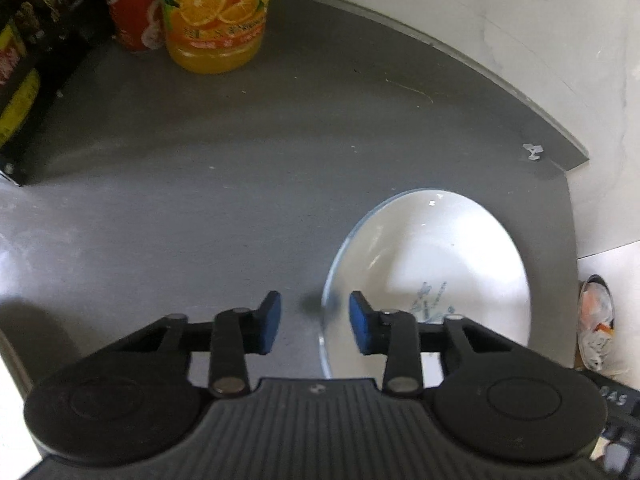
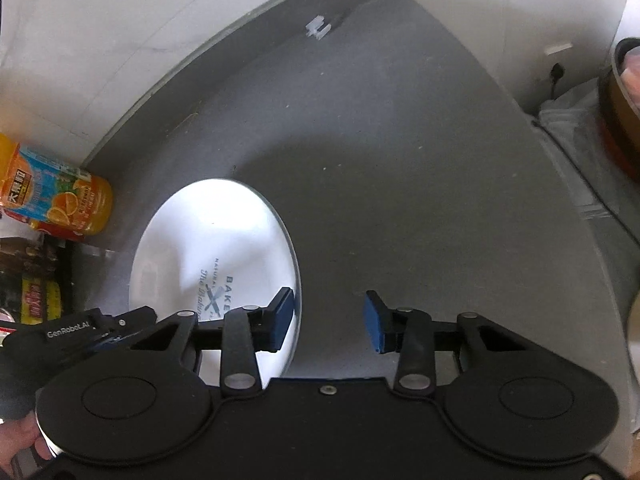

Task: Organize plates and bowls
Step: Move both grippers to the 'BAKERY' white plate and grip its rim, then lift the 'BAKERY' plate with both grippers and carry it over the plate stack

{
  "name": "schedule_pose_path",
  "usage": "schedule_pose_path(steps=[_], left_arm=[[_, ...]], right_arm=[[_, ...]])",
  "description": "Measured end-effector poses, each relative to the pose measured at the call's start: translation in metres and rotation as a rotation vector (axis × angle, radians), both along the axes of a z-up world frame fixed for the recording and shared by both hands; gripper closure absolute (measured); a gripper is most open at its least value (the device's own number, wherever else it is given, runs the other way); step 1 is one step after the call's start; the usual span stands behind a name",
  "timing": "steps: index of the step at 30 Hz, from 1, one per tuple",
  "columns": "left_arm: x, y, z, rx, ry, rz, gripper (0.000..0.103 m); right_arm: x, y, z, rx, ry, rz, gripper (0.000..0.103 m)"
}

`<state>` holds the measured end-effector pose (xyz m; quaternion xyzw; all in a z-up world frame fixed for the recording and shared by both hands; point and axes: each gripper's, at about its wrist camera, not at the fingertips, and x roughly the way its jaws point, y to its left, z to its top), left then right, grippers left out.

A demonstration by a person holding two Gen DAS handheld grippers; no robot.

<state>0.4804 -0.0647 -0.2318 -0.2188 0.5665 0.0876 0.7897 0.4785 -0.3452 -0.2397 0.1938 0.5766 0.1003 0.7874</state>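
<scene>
On a matte grey countertop (image 1: 180,168) set against white walls, a single white plate (image 1: 440,264) lies flat near the counter's outer corner — round, glossy, with a thin bluish rim and a small blue printed emblem near its middle, part of which reads "BAKE" in the right wrist view (image 2: 216,240). Nothing rests on the plate. At the back of the counter an orange juice bottle (image 1: 216,20), full of orange liquid and wrapped in a label showing sliced oranges, stands just beside a red-labelled bottle (image 1: 132,8); dark packets with yellow print (image 1: 16,80) crowd the far left edge. Off the counter to the right, the rim of a brown pot (image 2: 620,112) shows, its contents too blurred to tell. A small white plastic scrap (image 1: 533,152) lies near the wall. The left gripper (image 1: 316,322) — black linkage arms tipped with blue pads — straddles the plate's left rim, one pad over the counter, the other over the plate, jaws partly apart and not pressing on the edge. The right gripper (image 2: 330,320) straddles the opposite rim in the same way, its jaws likewise parted with the rim between them but untouched. Fingers of a hand (image 2: 28,436) show beneath the left tool in the right wrist view
</scene>
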Motion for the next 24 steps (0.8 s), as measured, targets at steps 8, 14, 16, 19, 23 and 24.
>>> schedule_pose_path(steps=[8,14,16,19,23,24], left_arm=[[0.008,0.001,-0.009,-0.027,0.011,-0.001,0.078],[0.014,-0.003,-0.012,-0.033,0.004,-0.031,0.087],[0.012,-0.004,-0.012,-0.028,-0.005,-0.041,0.087],[0.012,-0.005,-0.009,-0.032,-0.021,-0.052,0.089],[0.007,0.002,0.002,-0.035,-0.037,-0.056,0.091],[0.005,0.001,0.003,-0.034,-0.042,-0.058,0.091]], right_arm=[[0.011,0.016,-0.008,0.014,0.012,0.083,0.087],[0.006,0.023,-0.001,-0.019,-0.02,0.128,0.093],[0.002,0.025,0.004,-0.025,-0.046,0.138,0.093],[-0.003,0.025,0.014,-0.034,-0.074,0.145,0.094],[-0.011,0.025,0.027,-0.048,-0.112,0.162,0.094],[-0.013,0.024,0.031,-0.047,-0.117,0.156,0.094]])
